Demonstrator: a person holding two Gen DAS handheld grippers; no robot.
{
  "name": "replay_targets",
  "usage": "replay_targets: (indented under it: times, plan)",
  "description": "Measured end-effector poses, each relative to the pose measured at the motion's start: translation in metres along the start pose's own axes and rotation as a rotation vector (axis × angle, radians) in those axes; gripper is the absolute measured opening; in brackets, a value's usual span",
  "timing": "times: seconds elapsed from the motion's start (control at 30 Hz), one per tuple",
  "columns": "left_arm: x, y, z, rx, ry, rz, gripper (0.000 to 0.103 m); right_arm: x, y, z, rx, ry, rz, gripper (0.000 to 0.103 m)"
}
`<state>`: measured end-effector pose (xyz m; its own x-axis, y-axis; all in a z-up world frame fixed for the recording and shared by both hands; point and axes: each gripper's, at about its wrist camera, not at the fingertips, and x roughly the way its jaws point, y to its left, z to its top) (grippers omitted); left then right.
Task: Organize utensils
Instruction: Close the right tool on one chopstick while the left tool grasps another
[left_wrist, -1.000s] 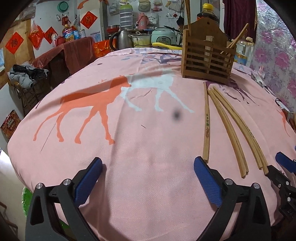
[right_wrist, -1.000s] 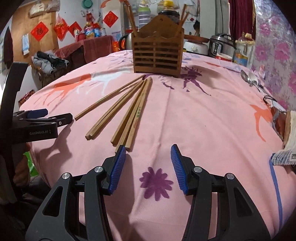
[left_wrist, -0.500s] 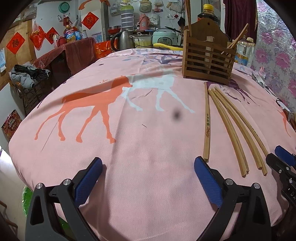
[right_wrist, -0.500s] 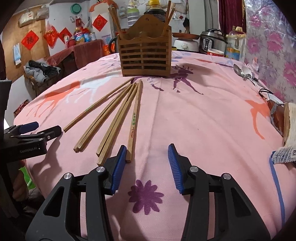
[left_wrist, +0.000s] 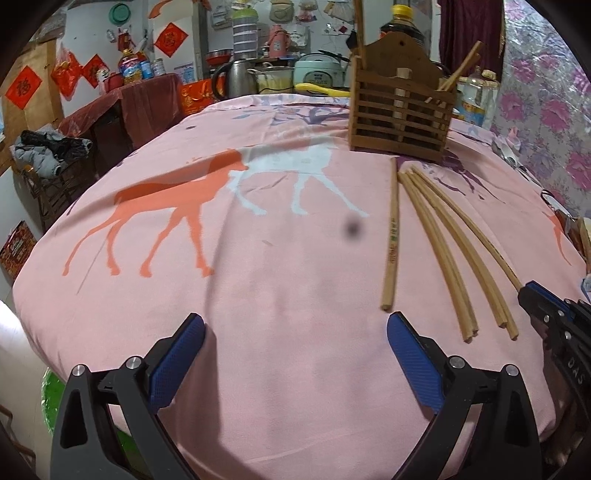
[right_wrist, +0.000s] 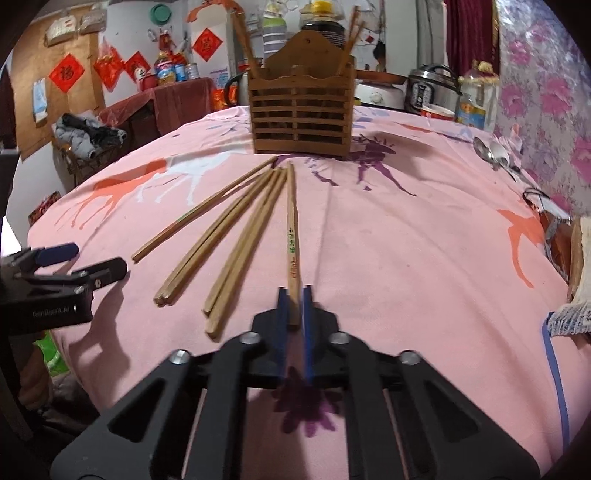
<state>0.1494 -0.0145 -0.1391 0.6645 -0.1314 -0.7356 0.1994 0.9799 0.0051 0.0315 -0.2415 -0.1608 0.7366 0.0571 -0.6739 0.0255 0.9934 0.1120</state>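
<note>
Item: printed chopstick, flat on my pink tablecloth, near end clamped by my right gripper, jaws just closed on it. Five loose chopsticks lie beside it; wooden holder stands beyond. My left gripper gapes empty.

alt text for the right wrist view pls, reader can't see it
The right gripper, its blue pads just closed, pinches the near end of a printed wooden chopstick on a pink horse-print tablecloth. More bare wooden chopsticks lie left of it, before a slatted wooden utensil holder.
</note>
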Motion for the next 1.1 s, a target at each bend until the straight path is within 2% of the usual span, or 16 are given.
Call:
replay_targets:
  times: [0.07, 0.13, 0.33, 0.4, 0.43, 0.5, 0.57, 0.7, 0.77, 0.83, 0.9, 0.97, 1.03, 1.07, 1.1]
  plan:
    - [0.002, -0.004, 0.004, 0.005, 0.007, -0.029, 0.097, -0.001, -0.004, 0.0, 0.014, -0.002, -0.018, 0.007]
    - [0.004, -0.013, 0.01, 0.018, 0.009, -0.06, 0.092, -0.001, -0.007, 0.0, 0.026, -0.004, -0.033, 0.007]
    - [0.017, -0.032, 0.022, 0.061, 0.003, -0.063, 0.069, 0.0, -0.008, -0.001, 0.024, -0.007, -0.038, 0.007]
    - [0.017, -0.032, 0.022, 0.064, -0.006, -0.062, 0.046, 0.0, -0.01, -0.002, 0.032, -0.007, -0.031, 0.007]
    - [0.016, -0.032, 0.022, 0.066, -0.008, -0.062, 0.04, 0.0, -0.01, -0.002, 0.032, -0.007, -0.03, 0.007]
    - [0.015, -0.027, 0.023, 0.061, -0.005, -0.053, 0.02, 0.0, -0.01, -0.002, 0.03, -0.007, -0.031, 0.008]
    - [0.012, -0.018, 0.022, 0.038, 0.005, -0.054, 0.014, -0.001, -0.011, -0.002, 0.037, -0.006, -0.025, 0.008]
    - [0.004, 0.0, 0.013, 0.006, 0.004, -0.021, 0.016, 0.0, -0.012, -0.002, 0.046, -0.003, -0.015, 0.008]
    - [0.001, 0.005, 0.011, -0.01, 0.004, -0.031, 0.018, 0.0, -0.012, -0.002, 0.045, -0.003, -0.016, 0.009]
    - [0.001, 0.005, 0.011, -0.019, 0.003, -0.041, 0.028, 0.0, -0.012, -0.002, 0.044, -0.003, -0.018, 0.009]
    - [0.002, 0.001, 0.011, -0.017, -0.004, -0.055, 0.044, 0.0, -0.012, -0.002, 0.041, -0.005, -0.02, 0.009]
    - [0.002, -0.007, 0.009, 0.009, -0.019, -0.036, 0.048, -0.001, -0.011, -0.003, 0.038, -0.008, -0.023, 0.009]
    - [0.002, -0.011, 0.006, 0.03, -0.034, -0.018, 0.048, -0.001, -0.01, -0.004, 0.035, -0.013, -0.025, 0.01]
    - [0.002, -0.01, 0.006, 0.03, -0.035, -0.024, 0.045, -0.001, -0.01, -0.005, 0.035, -0.016, -0.026, 0.009]
    - [0.001, -0.009, 0.007, 0.025, -0.035, -0.034, 0.032, -0.001, -0.009, -0.005, 0.033, -0.02, -0.027, 0.009]
